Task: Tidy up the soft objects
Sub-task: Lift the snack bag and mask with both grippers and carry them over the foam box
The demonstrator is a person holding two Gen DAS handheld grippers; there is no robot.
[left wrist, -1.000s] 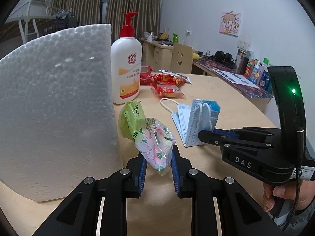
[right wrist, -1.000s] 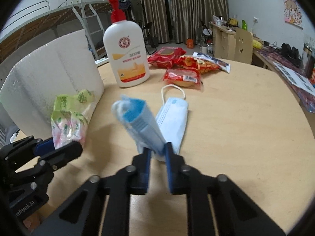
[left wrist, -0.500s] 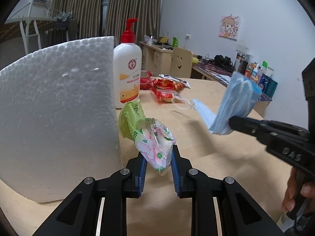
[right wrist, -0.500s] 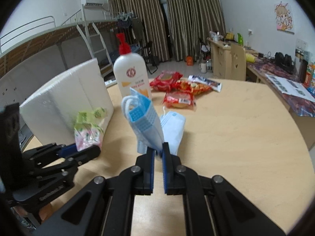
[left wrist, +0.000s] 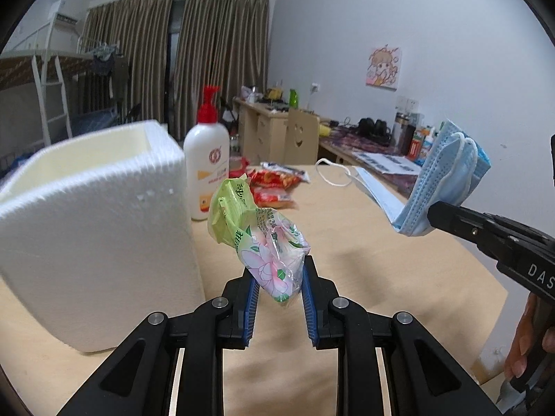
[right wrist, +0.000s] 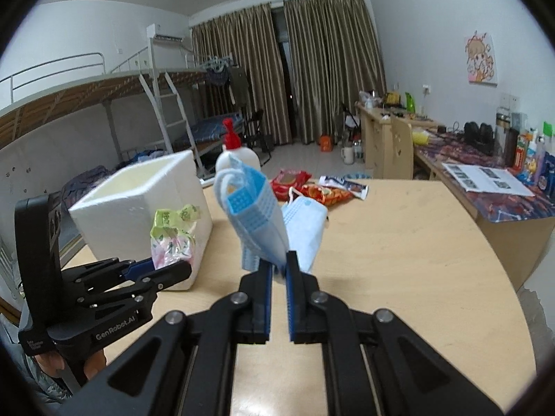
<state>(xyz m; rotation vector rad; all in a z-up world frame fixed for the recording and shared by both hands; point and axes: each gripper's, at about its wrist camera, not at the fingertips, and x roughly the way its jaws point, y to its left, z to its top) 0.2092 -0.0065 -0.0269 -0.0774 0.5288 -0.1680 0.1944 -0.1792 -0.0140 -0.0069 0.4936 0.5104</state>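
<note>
My left gripper is shut on a green and pink floral tissue pack, held in the air just right of the white foam box. My right gripper is shut on the bottom edge of a stack of blue face masks, which stands up above the table. One loose mask hangs behind the stack. In the left wrist view the right gripper comes in from the right with the face masks. The right wrist view shows the left gripper and tissue pack beside the foam box.
A white lotion bottle with a red pump stands behind the foam box. Red snack packets lie at the far side of the round wooden table. A desk with papers and bottles stands to the right.
Both grippers have risen with their loads. The masks came off the table and now hang in the air. The foam box's open top has come into view.
</note>
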